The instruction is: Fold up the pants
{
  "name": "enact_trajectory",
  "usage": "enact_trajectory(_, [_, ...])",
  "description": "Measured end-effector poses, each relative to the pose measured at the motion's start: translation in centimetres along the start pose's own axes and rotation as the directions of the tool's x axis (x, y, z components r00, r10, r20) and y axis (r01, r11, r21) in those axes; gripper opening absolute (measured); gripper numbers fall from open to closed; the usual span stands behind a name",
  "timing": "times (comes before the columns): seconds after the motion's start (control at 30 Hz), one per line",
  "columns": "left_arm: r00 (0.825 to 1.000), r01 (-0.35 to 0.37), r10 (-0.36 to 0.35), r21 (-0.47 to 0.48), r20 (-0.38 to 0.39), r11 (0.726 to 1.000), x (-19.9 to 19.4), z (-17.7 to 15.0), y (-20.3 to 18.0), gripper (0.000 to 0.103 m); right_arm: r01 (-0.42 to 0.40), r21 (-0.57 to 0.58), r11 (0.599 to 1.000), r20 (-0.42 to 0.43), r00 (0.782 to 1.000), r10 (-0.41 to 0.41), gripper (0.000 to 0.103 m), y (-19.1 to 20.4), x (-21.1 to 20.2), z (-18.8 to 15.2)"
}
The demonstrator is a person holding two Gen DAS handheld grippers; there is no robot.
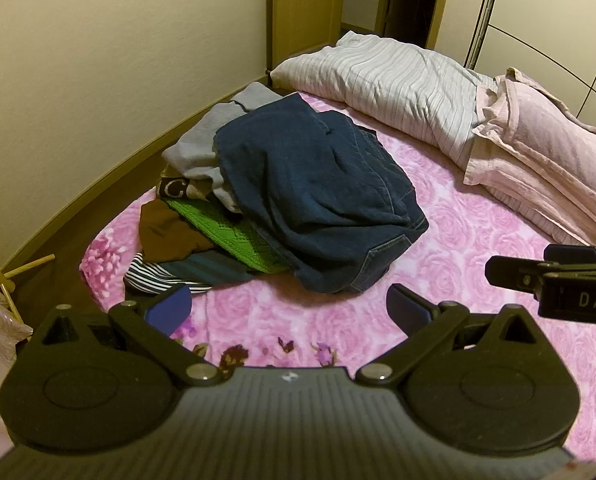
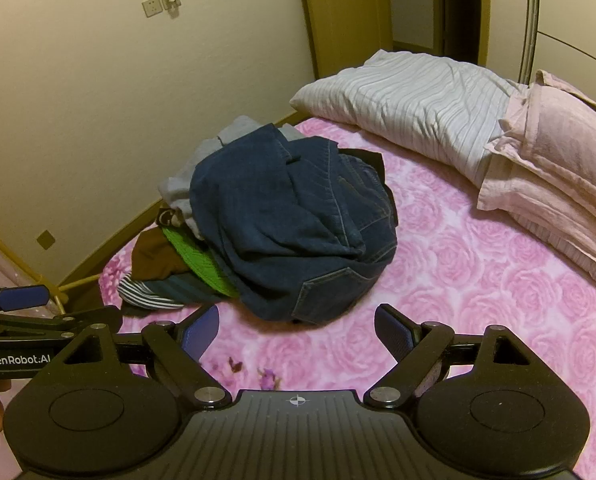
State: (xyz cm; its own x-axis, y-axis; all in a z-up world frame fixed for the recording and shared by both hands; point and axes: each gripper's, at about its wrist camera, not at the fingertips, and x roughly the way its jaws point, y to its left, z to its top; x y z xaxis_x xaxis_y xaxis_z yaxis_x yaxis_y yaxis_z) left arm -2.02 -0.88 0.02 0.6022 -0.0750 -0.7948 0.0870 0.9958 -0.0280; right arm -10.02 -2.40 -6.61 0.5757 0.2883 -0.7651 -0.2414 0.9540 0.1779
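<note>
Dark blue jeans lie crumpled on top of a heap of clothes on the pink rose-patterned bed; the right wrist view shows the same jeans with a back pocket facing me. My left gripper hovers open just short of the jeans' near edge, nothing between its blue pads. My right gripper is also open and empty, a little in front of the jeans. The right gripper's tip shows at the right edge of the left wrist view, and the left gripper appears at the left edge of the right wrist view.
Under the jeans lie a grey garment, a green knit, a brown piece and striped cloth. Striped pillows and a pink pillow lie at the bed's far side. Bare pink bedspread spreads to the right. A wall and a door stand behind.
</note>
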Motion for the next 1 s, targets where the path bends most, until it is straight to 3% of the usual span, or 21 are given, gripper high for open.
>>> enact_trajectory(1.0, [1.0,-0.017,0.018,0.027,-0.019,0.999,0.9,0.3,-1.8,0.102,-0.024,0.012,1.0,-0.019,1.0,0.025,0.082,-1.3,1.2,0.6])
